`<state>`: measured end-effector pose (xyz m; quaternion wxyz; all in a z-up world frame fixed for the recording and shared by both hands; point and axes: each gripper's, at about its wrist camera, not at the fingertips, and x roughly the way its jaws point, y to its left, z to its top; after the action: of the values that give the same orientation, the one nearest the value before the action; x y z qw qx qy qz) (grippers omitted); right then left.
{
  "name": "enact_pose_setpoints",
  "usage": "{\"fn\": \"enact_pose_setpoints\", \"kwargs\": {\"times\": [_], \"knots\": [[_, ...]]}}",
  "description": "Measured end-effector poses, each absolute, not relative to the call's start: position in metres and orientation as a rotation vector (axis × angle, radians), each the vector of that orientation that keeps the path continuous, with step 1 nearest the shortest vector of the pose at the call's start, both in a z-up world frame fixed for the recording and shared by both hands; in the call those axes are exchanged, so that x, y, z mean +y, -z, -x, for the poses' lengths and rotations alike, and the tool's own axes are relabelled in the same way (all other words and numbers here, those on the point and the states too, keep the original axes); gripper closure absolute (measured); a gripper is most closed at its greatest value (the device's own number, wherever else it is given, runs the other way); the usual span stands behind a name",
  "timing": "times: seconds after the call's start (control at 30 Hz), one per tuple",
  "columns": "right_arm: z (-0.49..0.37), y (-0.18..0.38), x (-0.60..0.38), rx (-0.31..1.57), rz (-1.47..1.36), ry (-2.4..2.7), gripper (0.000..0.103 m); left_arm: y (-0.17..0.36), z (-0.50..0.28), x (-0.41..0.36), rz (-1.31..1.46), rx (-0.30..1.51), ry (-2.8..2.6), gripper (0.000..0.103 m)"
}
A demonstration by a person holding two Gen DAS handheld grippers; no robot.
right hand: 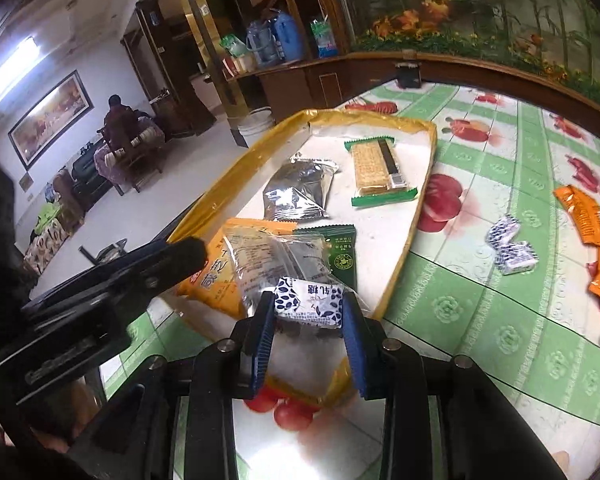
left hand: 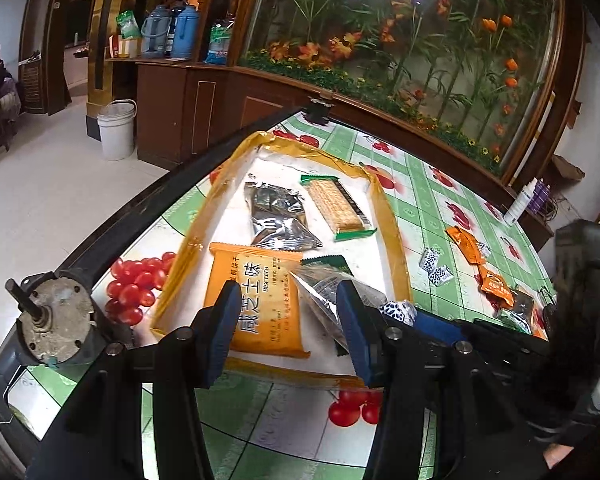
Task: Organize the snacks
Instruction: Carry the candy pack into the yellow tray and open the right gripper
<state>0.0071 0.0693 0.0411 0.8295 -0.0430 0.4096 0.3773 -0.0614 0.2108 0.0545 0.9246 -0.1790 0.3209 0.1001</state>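
Note:
A white tray with a yellow rim lies on the fruit-print tablecloth. In it are a silver packet, a green-ended cracker packet, an orange biscuit packet, a dark green packet and a clear packet. My left gripper hovers open over the orange packet, nothing between its fingers. My right gripper is shut on a blue-and-white wrapped candy above the tray's near corner.
Two more blue-and-white candies and several orange packets lie loose on the cloth right of the tray. A metal motor sits at the table's left edge. Beyond stand a wooden cabinet, a white bucket and a bottle.

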Motion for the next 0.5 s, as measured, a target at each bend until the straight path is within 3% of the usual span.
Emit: {"fn": "enact_pose_setpoints", "kwargs": {"times": [0.37, 0.5], "knots": [[-0.037, -0.031, 0.095, 0.868, 0.082, -0.753, 0.071, -0.053, 0.062, 0.211, 0.356, 0.657, -0.218, 0.055], [-0.041, -0.036, 0.087, 0.842, 0.058, -0.736, 0.063, -0.053, 0.066, 0.209, 0.347, 0.652, -0.222, 0.055]]}}
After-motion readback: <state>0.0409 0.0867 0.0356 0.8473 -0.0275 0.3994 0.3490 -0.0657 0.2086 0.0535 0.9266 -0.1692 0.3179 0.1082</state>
